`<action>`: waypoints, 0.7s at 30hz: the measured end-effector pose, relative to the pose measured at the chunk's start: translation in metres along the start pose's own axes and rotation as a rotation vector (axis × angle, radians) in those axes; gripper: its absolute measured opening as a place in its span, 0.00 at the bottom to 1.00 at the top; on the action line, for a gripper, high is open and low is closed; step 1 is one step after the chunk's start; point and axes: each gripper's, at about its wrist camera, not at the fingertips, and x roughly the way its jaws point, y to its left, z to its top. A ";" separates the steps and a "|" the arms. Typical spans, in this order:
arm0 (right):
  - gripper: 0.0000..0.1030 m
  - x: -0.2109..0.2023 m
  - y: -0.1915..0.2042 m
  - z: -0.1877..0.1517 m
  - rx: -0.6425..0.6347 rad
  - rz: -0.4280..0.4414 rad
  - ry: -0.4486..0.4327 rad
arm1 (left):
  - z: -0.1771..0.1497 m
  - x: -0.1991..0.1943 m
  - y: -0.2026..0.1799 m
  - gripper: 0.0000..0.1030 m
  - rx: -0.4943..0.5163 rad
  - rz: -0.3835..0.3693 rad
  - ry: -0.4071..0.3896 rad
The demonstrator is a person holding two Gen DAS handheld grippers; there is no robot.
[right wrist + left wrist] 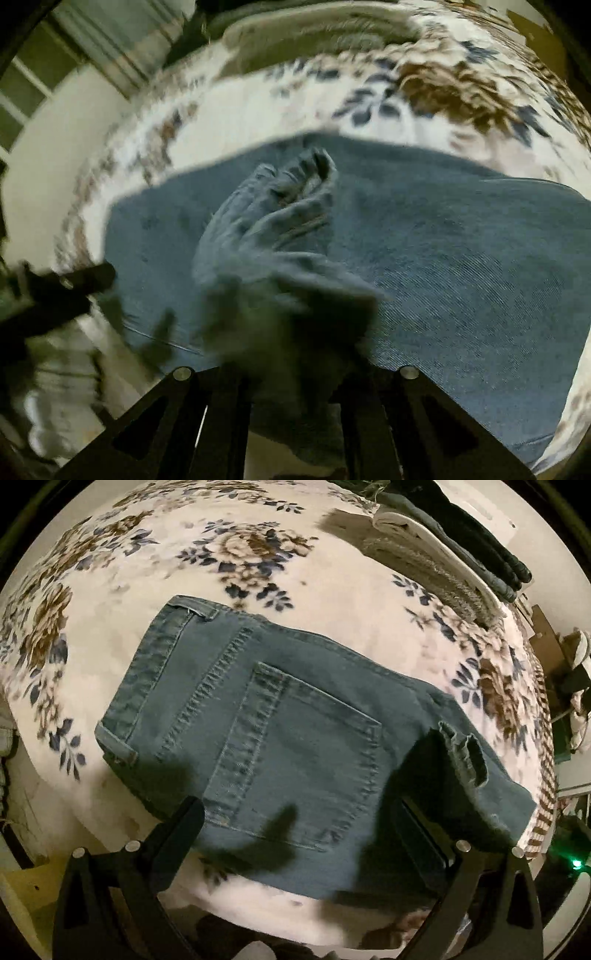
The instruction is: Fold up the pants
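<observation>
Blue-green denim pants (295, 716) lie folded on a floral blanket (258, 572), back pocket up, waistband to the left. My left gripper (303, 812) is open above the pants' near edge, its fingers (184, 823) spread wide apart. In the right wrist view the pants (443, 258) fill the middle, and my right gripper (291, 369) is shut on a bunched hem of the pants (273, 229), holding it above the flat denim. The left gripper (74, 280) shows at the left edge of that view, blurred.
A white board with folded dark clothes (480, 546) lies at the far right of the bed. The blanket's striped edge (546, 768) drops off at the right, with clutter beyond it. A wall and window (55, 74) stand at the left in the right wrist view.
</observation>
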 end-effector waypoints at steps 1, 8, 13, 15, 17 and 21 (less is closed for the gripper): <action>0.21 0.006 0.001 0.001 -0.006 0.001 0.033 | 0.001 0.003 0.000 1.00 0.007 -0.006 0.006; 0.83 -0.038 -0.037 -0.008 0.168 0.245 0.053 | 0.011 0.018 -0.030 1.00 0.048 -0.129 0.060; 0.83 -0.060 -0.098 -0.022 0.320 0.150 0.042 | 0.008 0.048 -0.071 1.00 0.154 -0.158 0.115; 0.83 -0.060 -0.122 -0.028 0.389 0.080 0.059 | 0.004 0.065 -0.084 1.00 0.220 -0.110 0.114; 0.83 -0.059 -0.142 -0.036 0.441 0.038 0.064 | 0.000 0.083 -0.096 0.89 0.275 -0.096 0.137; 0.83 -0.053 -0.157 -0.042 0.486 -0.055 0.087 | -0.006 0.082 -0.109 0.18 0.386 -0.180 0.074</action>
